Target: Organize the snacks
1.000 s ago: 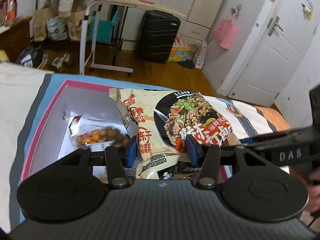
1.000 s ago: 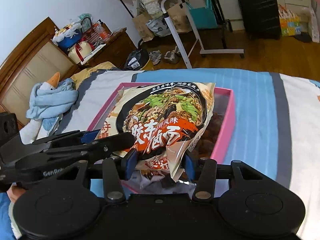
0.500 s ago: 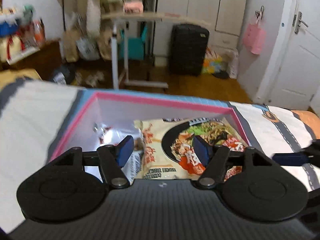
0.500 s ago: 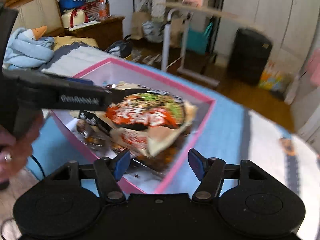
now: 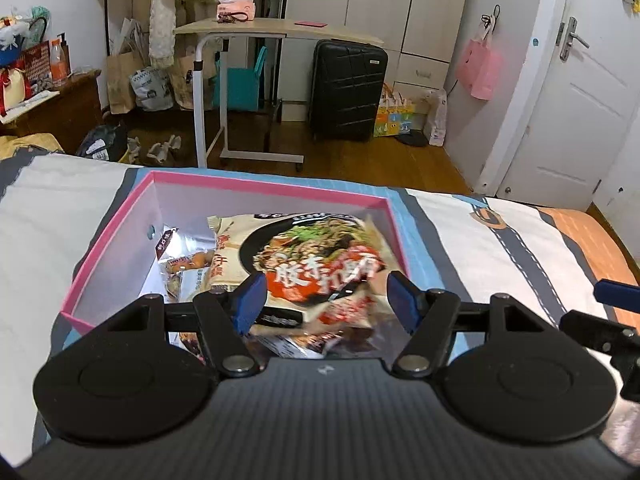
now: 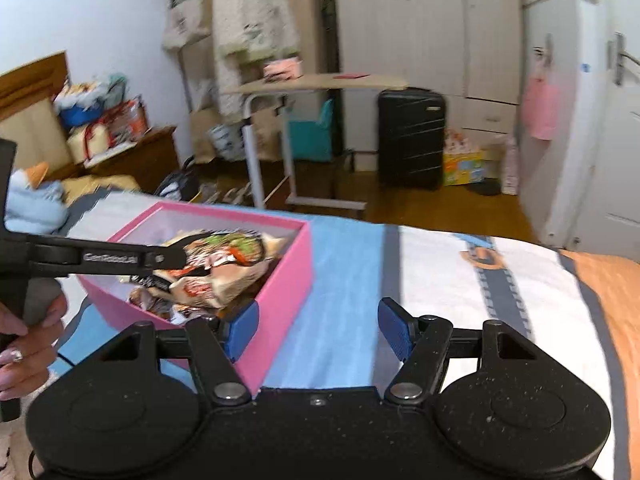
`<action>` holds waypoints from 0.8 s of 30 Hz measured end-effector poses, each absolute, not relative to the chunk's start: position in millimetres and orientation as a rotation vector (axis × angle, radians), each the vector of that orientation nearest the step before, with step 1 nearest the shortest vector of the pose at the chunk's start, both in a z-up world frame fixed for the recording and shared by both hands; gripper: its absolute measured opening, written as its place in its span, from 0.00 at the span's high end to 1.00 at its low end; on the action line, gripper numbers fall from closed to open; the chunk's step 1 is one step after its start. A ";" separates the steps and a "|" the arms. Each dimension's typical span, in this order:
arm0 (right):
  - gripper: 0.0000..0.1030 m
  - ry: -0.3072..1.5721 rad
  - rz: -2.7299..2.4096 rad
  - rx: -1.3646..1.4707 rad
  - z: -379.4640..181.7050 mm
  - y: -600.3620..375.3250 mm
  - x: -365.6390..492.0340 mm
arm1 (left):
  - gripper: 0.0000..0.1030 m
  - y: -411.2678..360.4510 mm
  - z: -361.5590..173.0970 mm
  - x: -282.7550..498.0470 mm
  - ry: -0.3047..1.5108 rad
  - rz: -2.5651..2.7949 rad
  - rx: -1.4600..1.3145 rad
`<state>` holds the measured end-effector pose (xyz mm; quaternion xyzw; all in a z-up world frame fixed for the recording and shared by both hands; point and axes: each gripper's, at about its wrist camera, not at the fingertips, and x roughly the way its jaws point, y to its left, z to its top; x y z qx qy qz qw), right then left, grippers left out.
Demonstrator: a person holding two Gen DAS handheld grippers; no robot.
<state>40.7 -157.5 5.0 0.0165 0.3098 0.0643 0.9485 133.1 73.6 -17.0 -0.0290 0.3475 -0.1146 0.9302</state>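
Note:
A pink box [image 5: 256,184] with white inner walls sits on the bed. A large noodle packet [image 5: 316,256] lies in it on top of smaller snack packets [image 5: 188,262]. My left gripper [image 5: 326,302] is open and empty, above the near side of the box over the packet. My right gripper [image 6: 318,326] is open and empty, over the blue sheet to the right of the box [image 6: 288,280]. In the right wrist view the left gripper's arm [image 6: 108,258] reaches over the box and the noodle packet [image 6: 224,258].
The bed has a striped blue, white and orange sheet [image 5: 500,248]. Beyond its far edge are a rolling side table [image 5: 256,32], a black suitcase [image 5: 346,88] and a white door [image 5: 580,100]. A blue stuffed toy [image 6: 36,200] lies at the headboard side.
Both grippers have let go of the noodle packet, which now lies in the box. The right gripper has pulled away to the right; the left gripper has backed off slightly.

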 end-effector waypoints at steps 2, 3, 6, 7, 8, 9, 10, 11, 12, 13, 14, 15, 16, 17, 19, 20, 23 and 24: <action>0.29 0.614 0.111 0.038 9.4 -163.6 32.5 | 0.33 66.2 -6.8 122.9 0.696 -0.227 -0.046; 0.28 0.609 0.094 0.033 11.6 -166.0 27.5 | 0.32 62.1 -2.4 117.6 0.688 -0.223 -0.035; 0.27 0.605 0.048 0.017 18.0 -174.9 17.3 | 0.30 51.5 8.8 101.0 0.671 -0.214 -0.005; 0.27 0.609 0.038 0.020 19.3 -177.7 14.5 | 0.29 47.5 11.8 94.9 0.671 -0.216 0.000; 0.26 0.616 0.027 0.027 20.1 -181.4 12.2 | 0.27 45.1 14.1 90.2 0.673 -0.221 0.000; 0.26 0.622 0.018 0.035 20.5 -185.8 9.6 | 0.27 42.2 16.2 85.5 0.677 -0.223 -0.004; 0.26 0.623 0.013 0.041 20.7 -190.1 7.8 | 0.25 39.3 17.6 80.8 0.682 -0.219 -0.007; 0.25 0.625 0.006 0.045 20.2 -193.3 6.1 | 0.24 37.6 18.3 77.8 0.685 -0.215 -0.011; 0.24 0.628 -0.002 0.047 19.4 -196.1 4.2 | 0.23 35.3 18.6 73.9 0.687 -0.212 -0.014; 0.22 0.629 -0.011 0.049 18.6 -198.7 1.4 | 0.21 32.8 18.1 70.5 0.691 -0.211 -0.013; 0.22 0.634 -0.023 0.050 17.4 -200.5 -1.6 | 0.20 29.9 17.3 66.7 0.697 -0.209 -0.012; 0.21 0.644 -0.033 0.053 16.4 -201.3 -2.8 | 0.20 27.1 16.7 63.3 0.700 -0.206 -0.007; 0.21 0.653 -0.041 0.054 15.6 -201.8 -4.4 | 0.20 24.1 15.7 59.6 0.702 -0.202 0.003; 0.21 0.658 -0.042 0.051 15.3 -202.0 -6.6 | 0.20 21.5 15.3 56.6 0.703 -0.200 0.013; 0.20 0.666 -0.042 0.040 14.8 -202.0 -7.8 | 0.19 18.1 14.3 52.6 0.705 -0.190 0.026; 0.20 0.669 -0.048 0.042 14.6 -203.1 -8.5 | 0.19 17.0 14.0 51.0 0.707 -0.186 0.032; 0.18 0.674 -0.052 0.060 14.0 -204.7 -11.9 | 0.16 16.3 13.9 45.7 0.700 -0.184 0.034; 0.18 0.673 -0.054 0.059 13.5 -203.9 -13.0 | 0.16 16.6 13.5 45.1 0.699 -0.186 0.032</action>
